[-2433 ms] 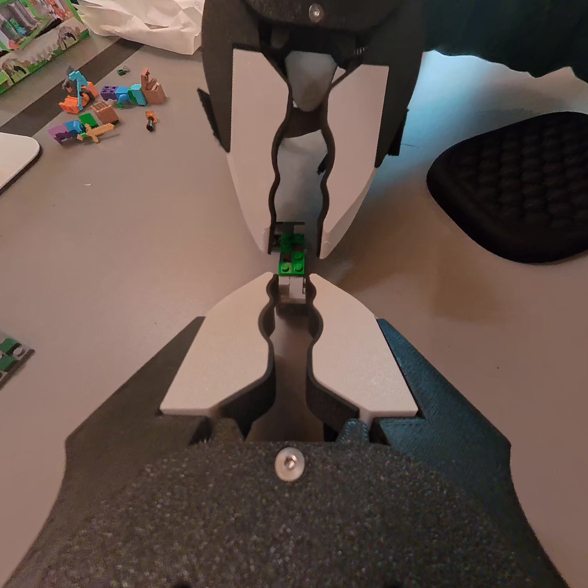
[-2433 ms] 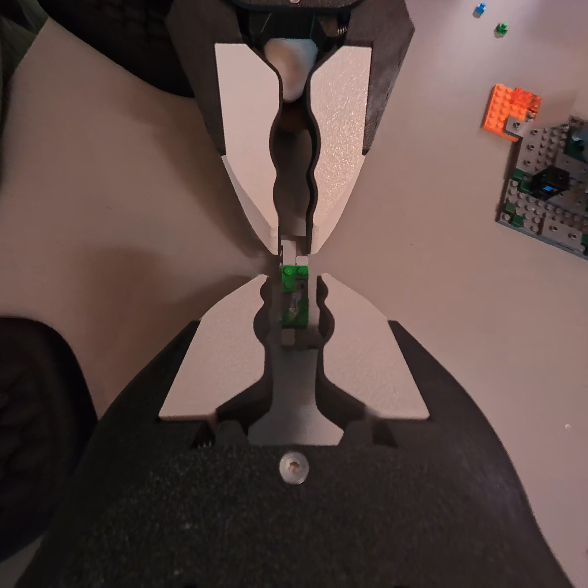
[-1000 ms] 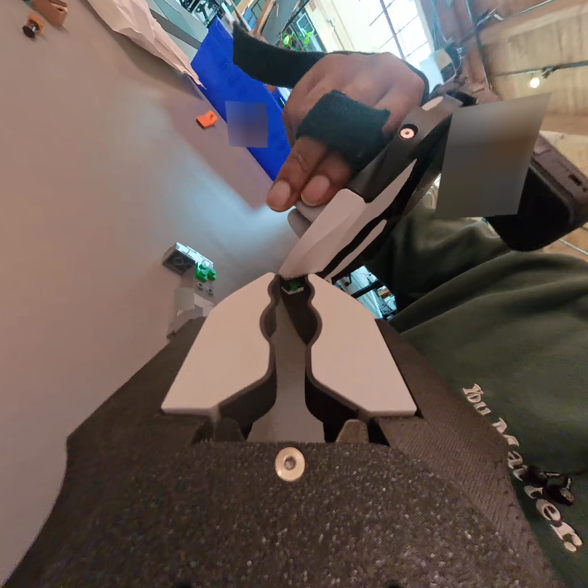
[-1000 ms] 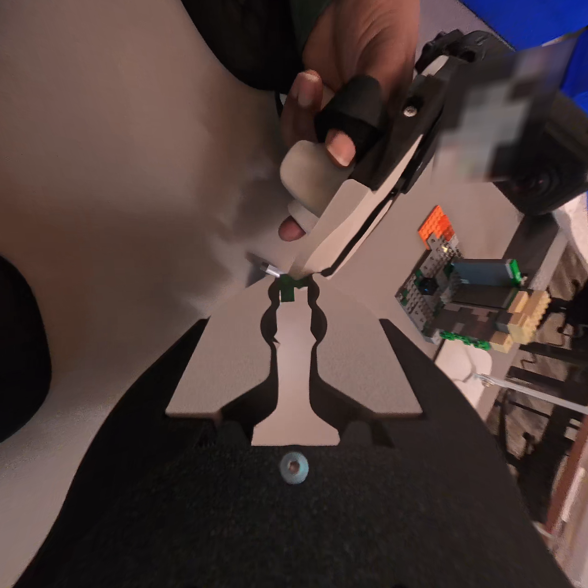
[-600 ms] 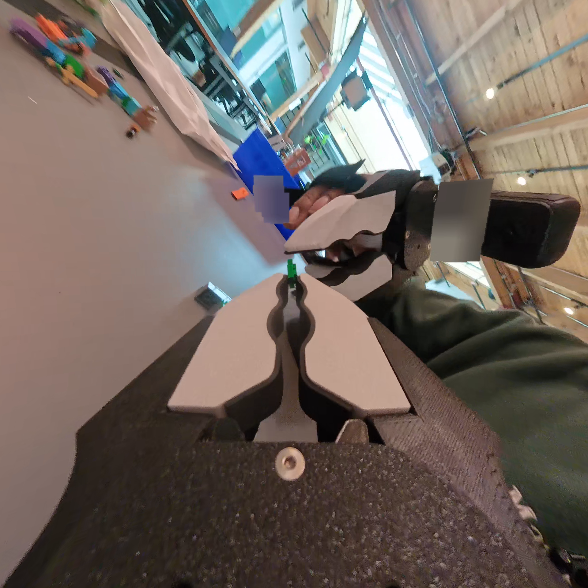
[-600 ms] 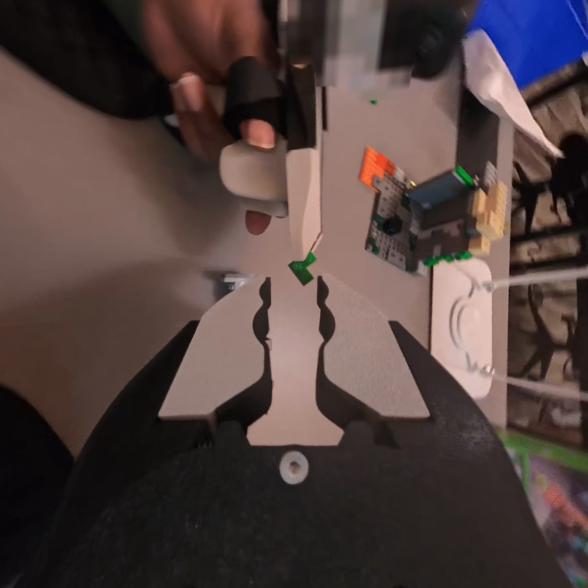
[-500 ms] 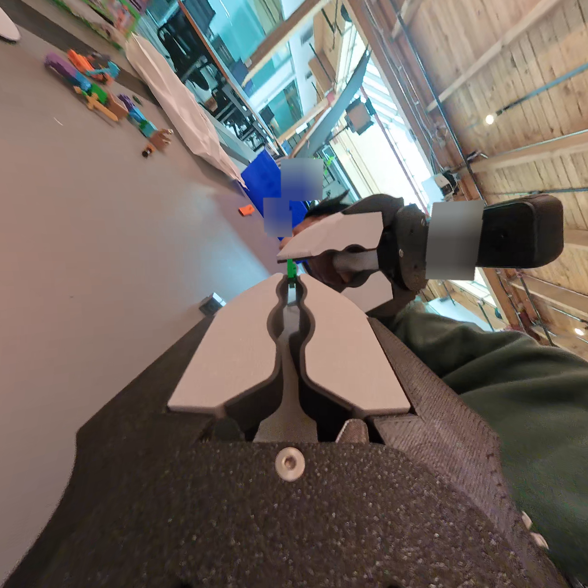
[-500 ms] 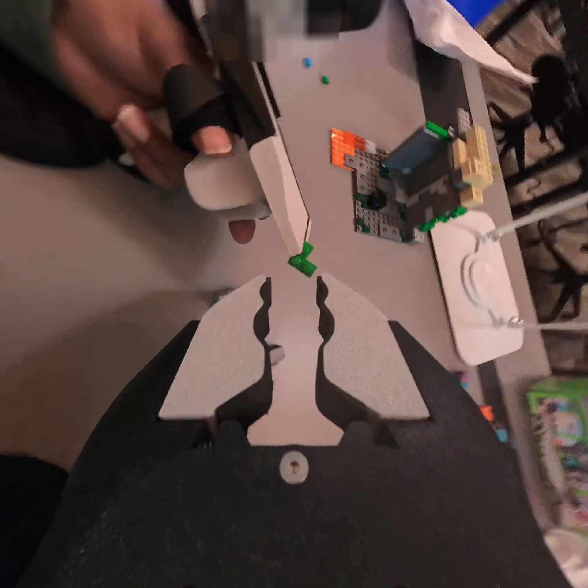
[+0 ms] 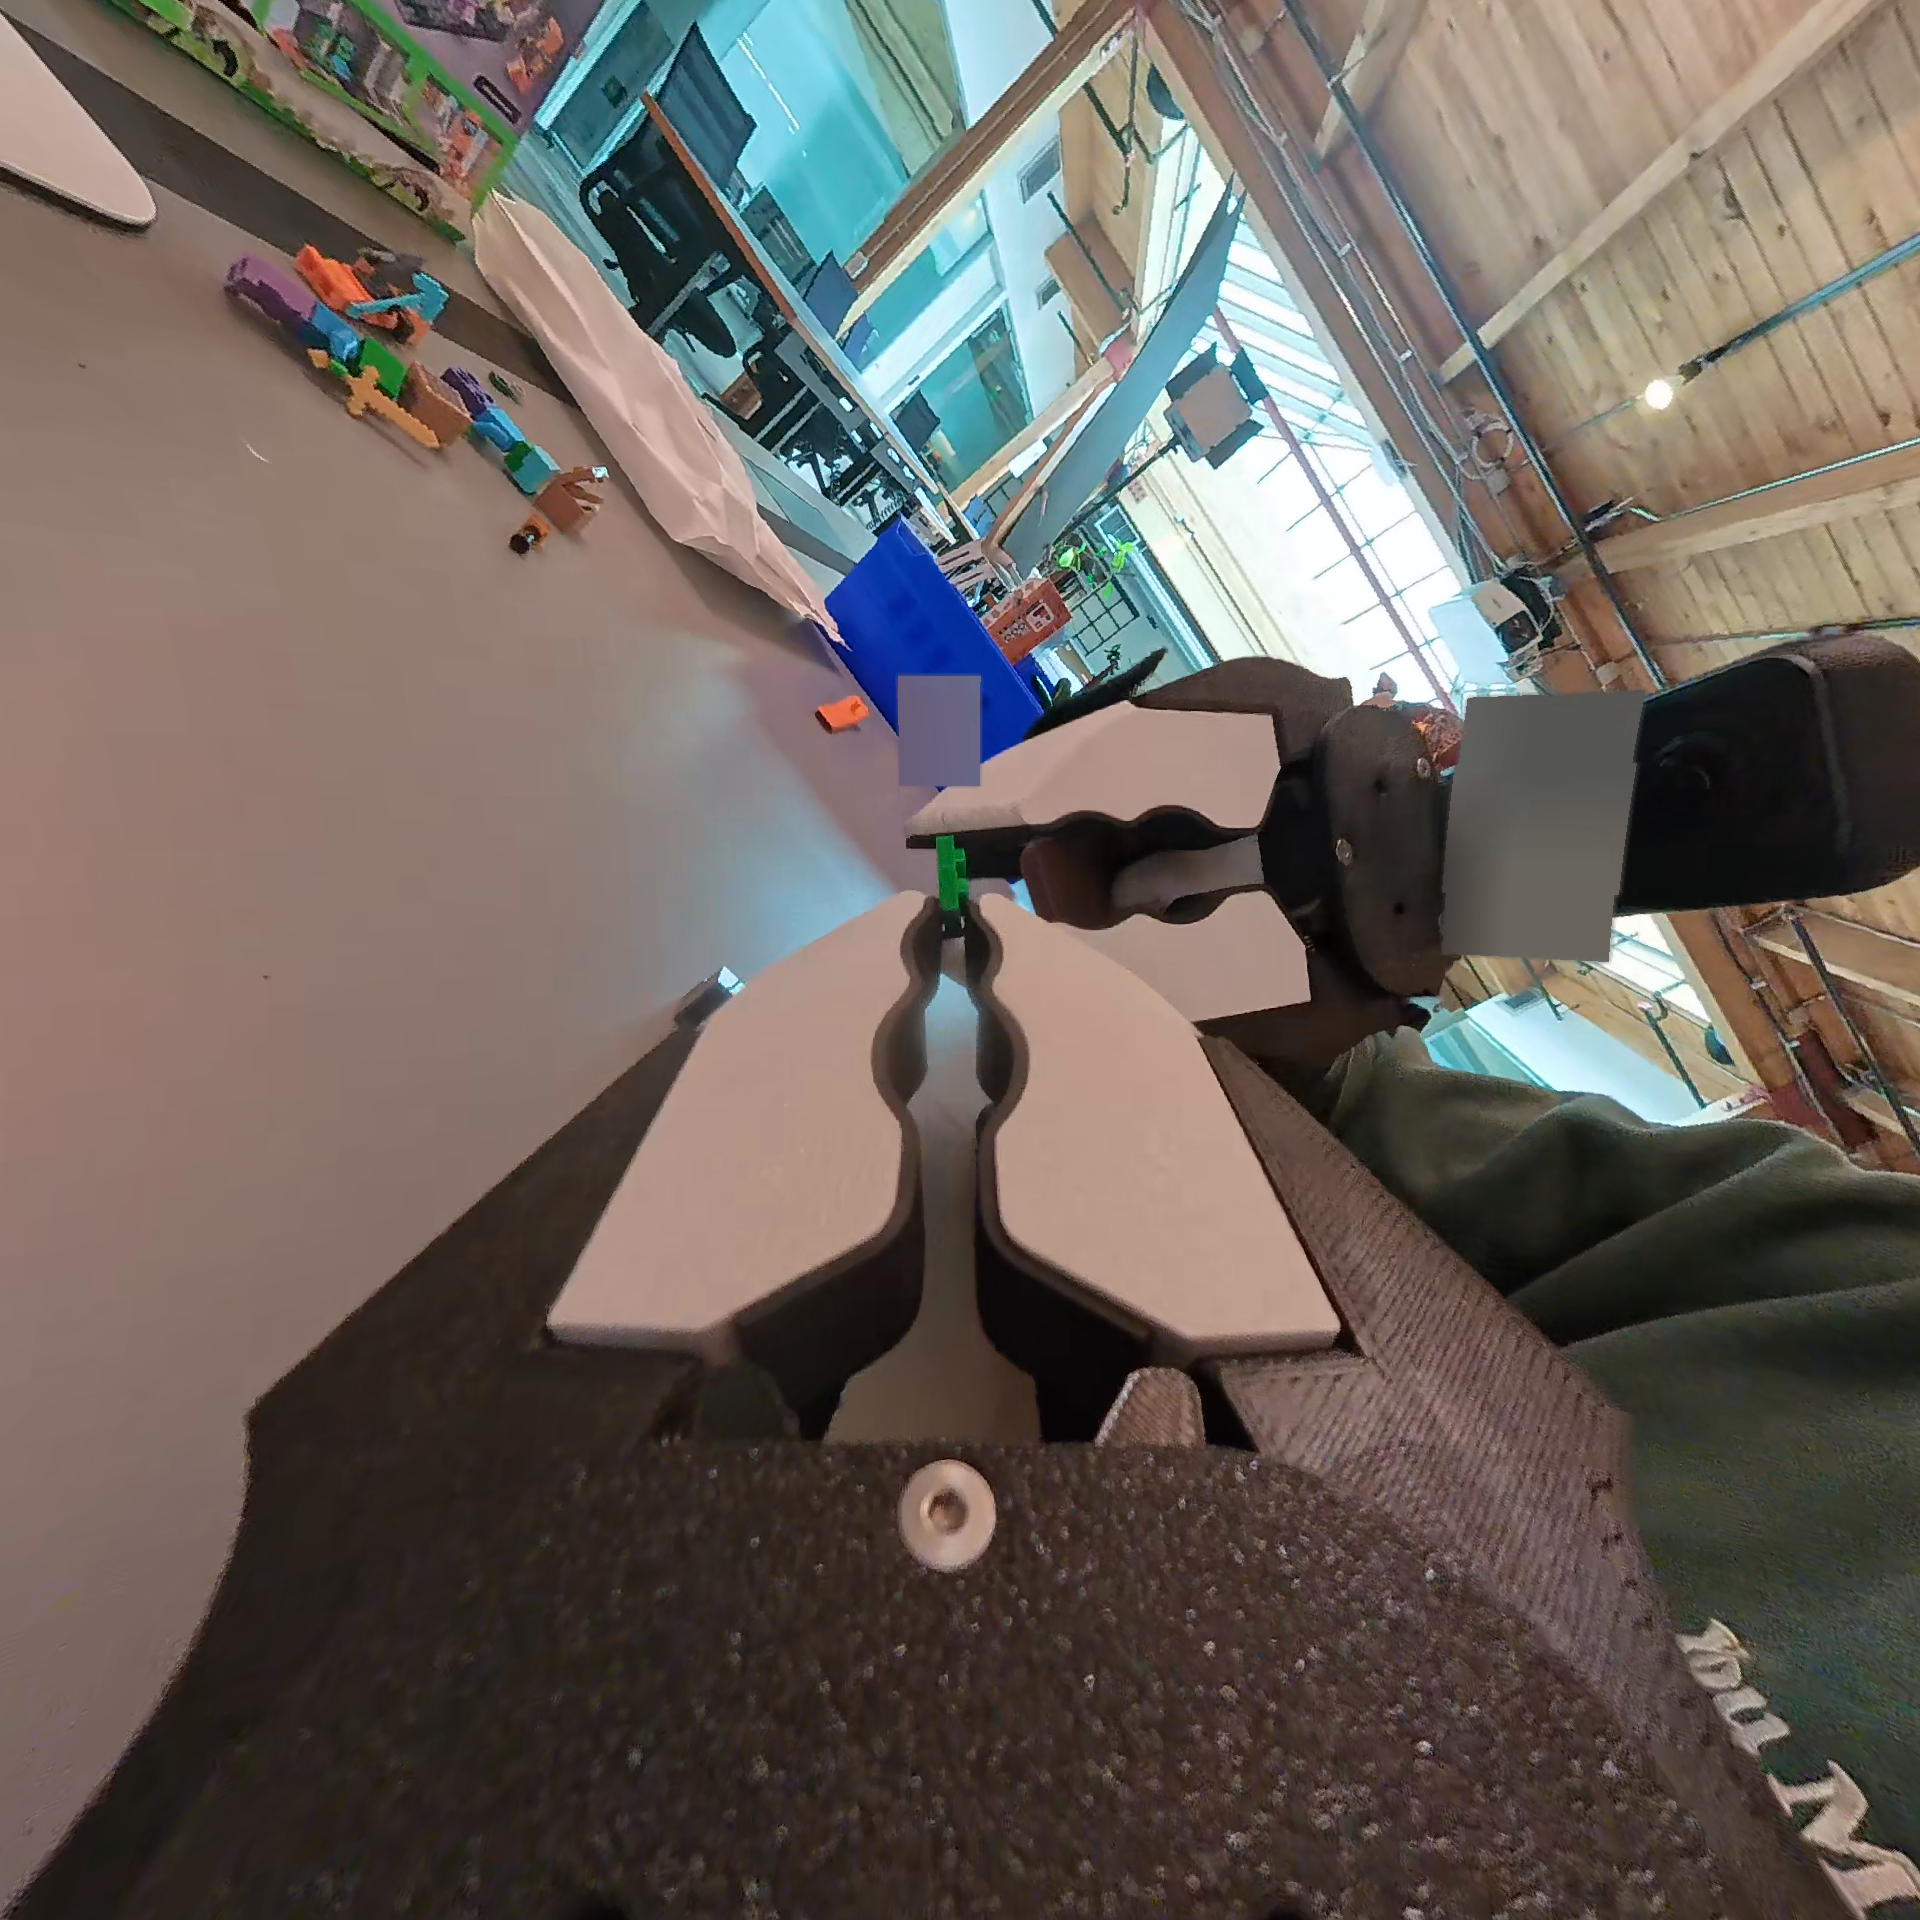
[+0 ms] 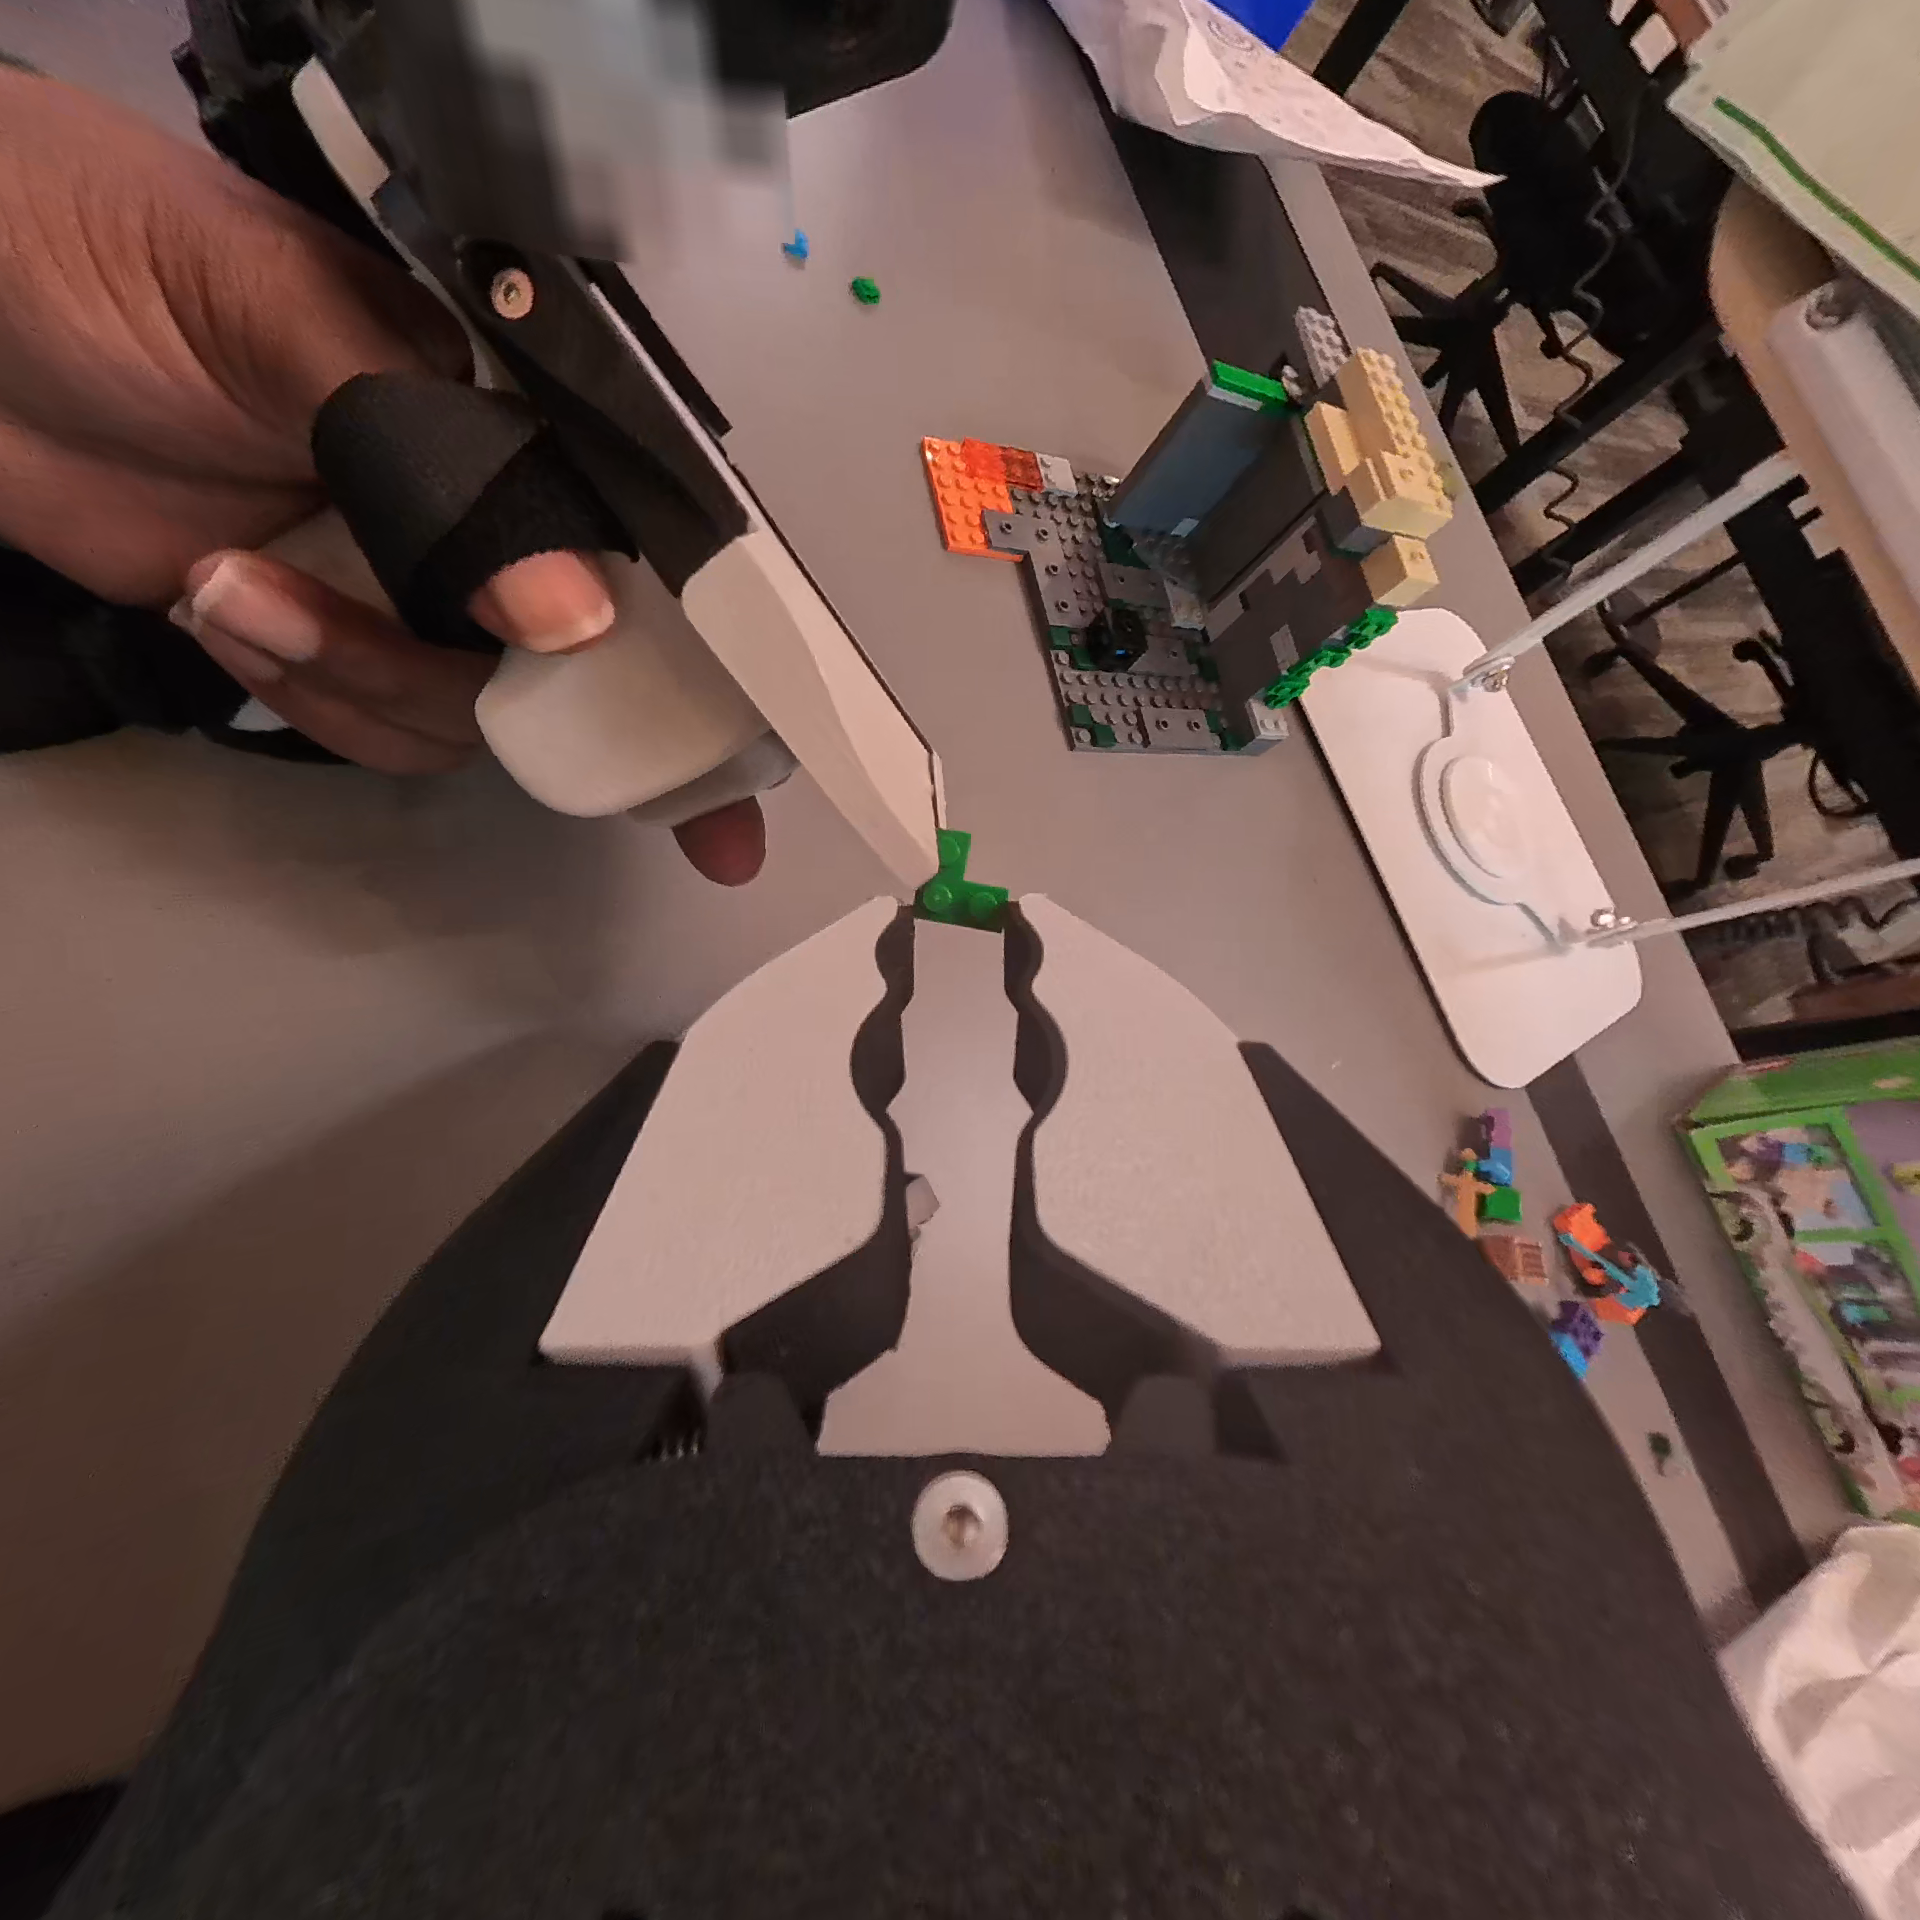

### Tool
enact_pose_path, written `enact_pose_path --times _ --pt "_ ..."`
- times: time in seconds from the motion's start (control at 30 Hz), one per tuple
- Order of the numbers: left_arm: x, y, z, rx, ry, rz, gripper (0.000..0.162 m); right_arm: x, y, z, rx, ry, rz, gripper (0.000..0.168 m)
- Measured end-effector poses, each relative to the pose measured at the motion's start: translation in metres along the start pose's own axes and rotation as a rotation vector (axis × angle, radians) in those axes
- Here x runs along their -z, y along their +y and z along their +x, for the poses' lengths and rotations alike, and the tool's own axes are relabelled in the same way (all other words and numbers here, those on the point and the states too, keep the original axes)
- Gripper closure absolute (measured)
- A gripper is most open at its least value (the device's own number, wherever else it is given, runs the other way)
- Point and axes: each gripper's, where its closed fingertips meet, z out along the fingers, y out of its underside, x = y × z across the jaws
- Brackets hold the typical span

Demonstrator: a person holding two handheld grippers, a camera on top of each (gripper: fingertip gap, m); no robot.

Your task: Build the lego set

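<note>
A small bright green lego piece [image 9: 948, 871] is pinched edge-on in the tips of my left gripper [image 9: 948, 916], which is shut on it above the grey table [image 9: 364, 831]. In the right wrist view the piece [image 10: 961, 902] looks L-shaped. Its flat part lies between the tips of my right gripper [image 10: 961, 912], which close on its two sides. The left gripper [image 10: 914, 821] comes in there from the upper left, held by a hand. The right gripper [image 9: 966, 847] shows sideways in the left wrist view. The partly built model [image 10: 1226, 582] stands on a grey studded plate beyond.
A small grey piece [image 9: 712, 992] lies on the table under the grippers. Loose figures and bricks [image 9: 384, 353], white paper [image 9: 644, 395], a blue bin [image 9: 935, 644] and an orange piece [image 9: 842, 714] lie farther off. A white pad [image 10: 1475, 831] and the set's box [image 10: 1818, 1247] sit to the right. Left and right tips are no more than a few centimetres apart.
Both grippers rose off the table and turned. The right gripper let go of the joined pieces and opened; a grey part stayed on the table. Now its tips have closed onto the green piece.
</note>
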Motion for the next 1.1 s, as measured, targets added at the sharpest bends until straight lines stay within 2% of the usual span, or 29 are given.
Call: enact_pose_path --times 0.27,0.4,0.63,1.1 --pt "0.000 0.006 0.001 -0.128 -0.031 -0.071 0.153 0.007 0.006 0.001 0.259 -0.157 -0.006 0.152" --pt "0.004 0.004 -0.004 -0.244 -0.091 -0.090 0.152 0.010 0.018 -0.003 0.351 -0.312 -0.018 0.152" --pt "0.010 0.005 -0.013 -0.338 -0.142 -0.126 0.153 0.005 0.039 -0.017 0.375 -0.529 -0.047 0.152" --pt "0.010 0.011 -0.016 -0.359 -0.139 -0.161 0.154 -0.008 0.060 -0.039 0.362 -0.666 -0.096 0.152"
